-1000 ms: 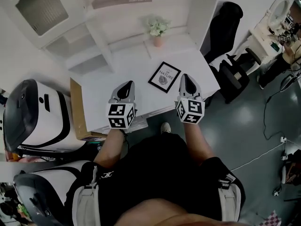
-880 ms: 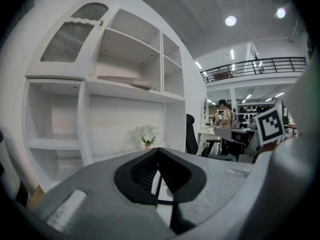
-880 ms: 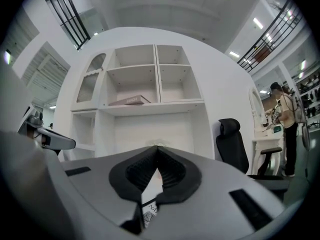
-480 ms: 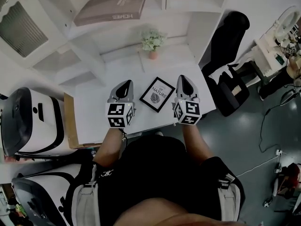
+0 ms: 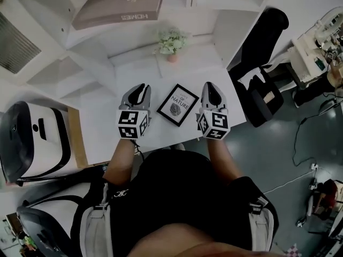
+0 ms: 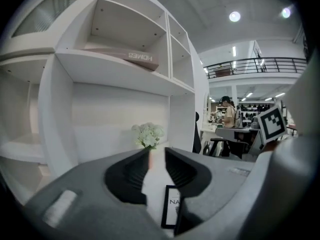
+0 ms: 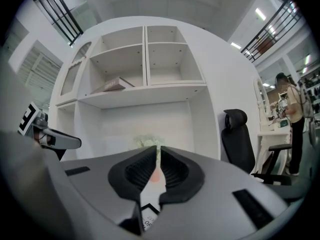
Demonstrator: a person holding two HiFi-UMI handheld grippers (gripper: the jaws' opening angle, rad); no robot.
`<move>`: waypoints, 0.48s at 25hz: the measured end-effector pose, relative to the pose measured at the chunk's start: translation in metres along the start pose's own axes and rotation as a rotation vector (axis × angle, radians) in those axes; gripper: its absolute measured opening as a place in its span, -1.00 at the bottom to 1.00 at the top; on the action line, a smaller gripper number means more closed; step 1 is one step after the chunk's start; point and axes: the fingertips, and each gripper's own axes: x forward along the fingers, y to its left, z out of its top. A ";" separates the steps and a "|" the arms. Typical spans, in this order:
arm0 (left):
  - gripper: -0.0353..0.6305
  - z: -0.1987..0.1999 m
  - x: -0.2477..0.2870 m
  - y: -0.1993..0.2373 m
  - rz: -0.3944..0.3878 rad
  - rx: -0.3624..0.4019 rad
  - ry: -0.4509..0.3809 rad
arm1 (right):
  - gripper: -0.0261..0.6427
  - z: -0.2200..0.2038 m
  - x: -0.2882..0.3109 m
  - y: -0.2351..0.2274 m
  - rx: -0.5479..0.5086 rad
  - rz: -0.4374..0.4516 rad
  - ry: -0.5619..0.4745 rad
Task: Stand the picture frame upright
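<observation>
Two grippers hang over the white desk point(image 5: 102, 122), one on each side of the frame point(image 5: 177, 104), and neither touches it. Only the head view shows the frame whole: black-edged, lying flat on its back between them. My left gripper point(image 5: 140, 88) has just been parting its jaws; its own view shows a narrow gap with nothing in it and just a strip of frame below. My right gripper point(image 5: 210, 86) is clenched and empty, tips together. Beyond stand flowers point(image 5: 171, 40), then a shelf book point(image 5: 119, 7). The gripper views add a person point(image 7: 290, 104) standing far off on the right.
</observation>
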 end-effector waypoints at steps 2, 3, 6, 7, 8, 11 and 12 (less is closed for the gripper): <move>-0.14 -0.006 0.011 0.000 -0.067 0.000 0.033 | -0.55 -0.008 0.005 -0.001 0.030 0.003 0.022; -0.10 -0.012 0.015 0.001 -0.095 -0.001 0.056 | -0.40 -0.014 0.005 -0.002 0.045 0.000 0.042; -0.04 -0.027 0.024 0.010 -0.150 -0.007 0.126 | -0.39 -0.031 0.004 -0.011 0.075 -0.035 0.095; -0.04 -0.031 0.026 0.015 -0.166 -0.012 0.143 | -0.39 -0.036 0.004 -0.014 0.088 -0.048 0.111; -0.04 -0.034 0.029 0.019 -0.181 -0.017 0.158 | -0.39 -0.042 0.004 -0.017 0.105 -0.059 0.128; -0.04 -0.045 0.038 0.029 -0.232 -0.038 0.200 | -0.39 -0.063 0.004 -0.025 0.156 -0.083 0.181; -0.04 -0.050 0.042 0.032 -0.253 -0.046 0.217 | -0.39 -0.070 0.004 -0.026 0.171 -0.090 0.198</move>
